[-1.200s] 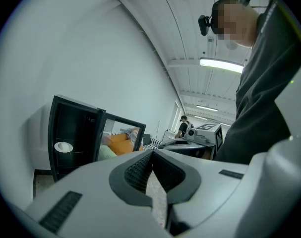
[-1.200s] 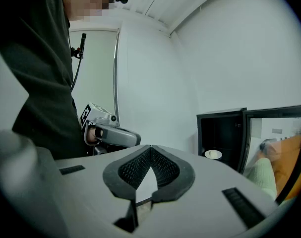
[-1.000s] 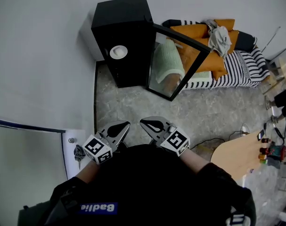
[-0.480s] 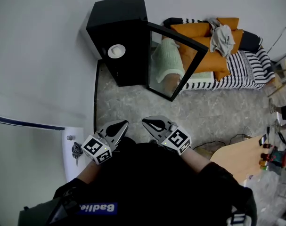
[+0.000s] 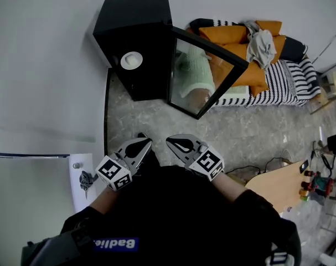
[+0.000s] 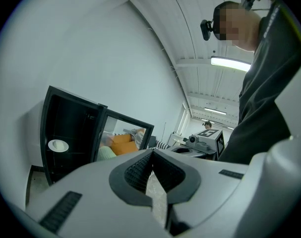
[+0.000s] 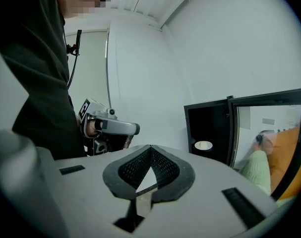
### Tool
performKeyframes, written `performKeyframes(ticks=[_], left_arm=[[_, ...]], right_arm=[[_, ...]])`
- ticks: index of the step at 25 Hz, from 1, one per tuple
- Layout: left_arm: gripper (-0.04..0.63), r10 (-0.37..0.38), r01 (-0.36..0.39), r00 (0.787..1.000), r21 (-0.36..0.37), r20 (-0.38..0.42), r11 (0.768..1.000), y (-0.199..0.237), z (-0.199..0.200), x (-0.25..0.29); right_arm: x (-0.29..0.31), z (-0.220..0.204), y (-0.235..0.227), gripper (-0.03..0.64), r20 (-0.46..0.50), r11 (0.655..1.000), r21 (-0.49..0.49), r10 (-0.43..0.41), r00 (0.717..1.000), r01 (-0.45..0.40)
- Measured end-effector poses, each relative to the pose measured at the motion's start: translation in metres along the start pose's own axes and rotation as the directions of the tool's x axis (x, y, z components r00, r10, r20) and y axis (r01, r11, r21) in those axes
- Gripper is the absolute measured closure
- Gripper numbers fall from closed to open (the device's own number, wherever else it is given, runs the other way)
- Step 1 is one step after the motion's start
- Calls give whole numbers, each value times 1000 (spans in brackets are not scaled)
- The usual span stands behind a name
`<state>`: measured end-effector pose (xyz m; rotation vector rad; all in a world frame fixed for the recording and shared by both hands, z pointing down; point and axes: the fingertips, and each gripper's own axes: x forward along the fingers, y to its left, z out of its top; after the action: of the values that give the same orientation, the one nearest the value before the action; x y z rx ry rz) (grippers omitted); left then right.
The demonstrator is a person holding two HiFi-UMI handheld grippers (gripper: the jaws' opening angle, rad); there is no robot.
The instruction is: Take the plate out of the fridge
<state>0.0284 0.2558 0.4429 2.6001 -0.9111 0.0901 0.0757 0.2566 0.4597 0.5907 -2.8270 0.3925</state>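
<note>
A white wall (image 5: 40, 65) closes the head view from 8 to 11 o'clock, with a bunch of keys (image 5: 86, 179) hanging in a lock at 8. The black fridge (image 5: 135, 21) stands against it at 12, its glass-fronted door (image 5: 203, 73) swung wide toward 1. The white plate (image 5: 131, 59) sits on a shelf inside. Bare marbled floor (image 5: 156, 115) lies open between the fridge and the person's tools at 6. The left gripper (image 5: 142, 142) and right gripper (image 5: 170, 143) are side by side, apart, each pinched closed on nothing. Only the gripper views look level into the cabinet, the plate showing left of the door. A striped sofa (image 5: 284, 79) with orange cushions (image 5: 234, 36) lies at 2 and a wooden table (image 5: 278, 184) at 4, both clear of the path. Only the door's edge juts over the floor.
</note>
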Motion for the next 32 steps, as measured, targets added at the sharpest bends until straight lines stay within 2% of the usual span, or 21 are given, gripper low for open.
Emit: performKeyframes(ticks=[7, 23, 32], left_arm=[[591, -28, 28, 1000, -11, -11, 1000, 52, 16, 16], [591, -81, 81, 997, -63, -9, 995, 215, 67, 33], [591, -108, 106, 994, -94, -15, 990, 277, 82, 48]], right_arm=[[37, 9, -37, 606, -2, 999, 21, -36, 999, 36], [152, 59, -126, 606, -59, 986, 84, -140, 988, 144], [193, 82, -161, 607, -69, 980, 57, -188, 980, 192]])
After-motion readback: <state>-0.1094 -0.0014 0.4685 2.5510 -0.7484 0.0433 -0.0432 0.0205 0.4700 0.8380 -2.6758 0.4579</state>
